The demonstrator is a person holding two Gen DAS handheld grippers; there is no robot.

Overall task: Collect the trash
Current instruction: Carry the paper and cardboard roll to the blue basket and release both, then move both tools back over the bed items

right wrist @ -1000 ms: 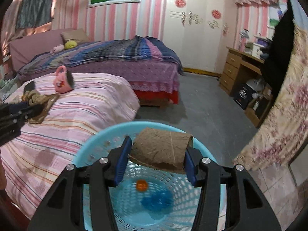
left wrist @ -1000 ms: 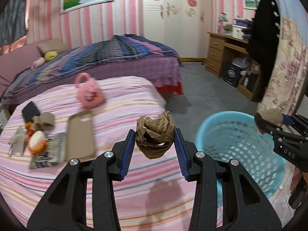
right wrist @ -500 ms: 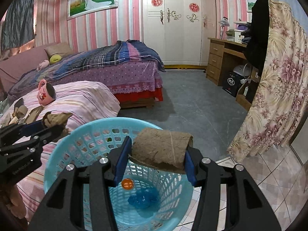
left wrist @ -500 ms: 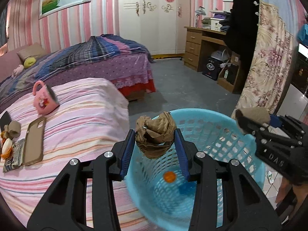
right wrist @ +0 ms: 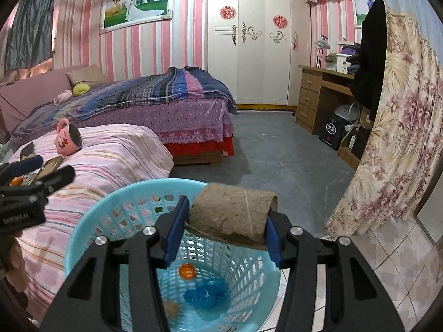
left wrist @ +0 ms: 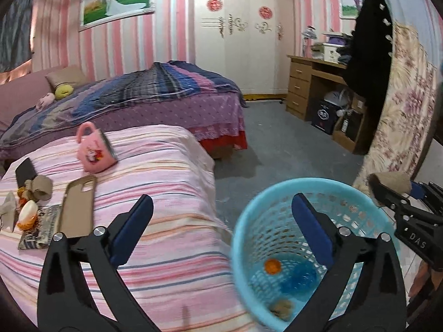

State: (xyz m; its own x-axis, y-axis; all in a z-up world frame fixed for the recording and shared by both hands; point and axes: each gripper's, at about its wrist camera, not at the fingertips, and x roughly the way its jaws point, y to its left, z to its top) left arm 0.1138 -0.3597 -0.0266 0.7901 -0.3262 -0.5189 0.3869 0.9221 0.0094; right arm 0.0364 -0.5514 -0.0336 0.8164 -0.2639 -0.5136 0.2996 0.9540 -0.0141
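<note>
A light blue plastic basket (left wrist: pixel 249 221) (right wrist: pixel 91 221) stands on the floor beside the pink striped bed. My left gripper (left wrist: pixel 221 227) is open and empty, above the bed edge and the basket's left rim. The crumpled brown paper (left wrist: pixel 281 308) (right wrist: pixel 171 308) lies in the basket bottom with an orange ball (left wrist: pixel 272 265) (right wrist: pixel 187 270) and a blue wad (left wrist: pixel 297 276) (right wrist: pixel 206 293). My right gripper (right wrist: pixel 225 221) is shut on a brown cardboard roll (right wrist: pixel 232 215) (left wrist: pixel 393 181), held over the basket's far rim.
On the bed (left wrist: pixel 166 182) lie a pink mug (left wrist: pixel 94 152), a tan phone case (left wrist: pixel 77 204), a black phone (left wrist: pixel 25 170), a cardboard tube (left wrist: pixel 41 188) and small scraps (left wrist: pixel 26 213). A second bed (left wrist: pixel 138 102), a wooden desk (left wrist: pixel 318 88) and a floral curtain (left wrist: pixel 401 110) stand beyond.
My left gripper has opened and dropped the crumpled brown paper, which now lies in the basket. It has drawn back left toward the bed. The right gripper still holds the roll.
</note>
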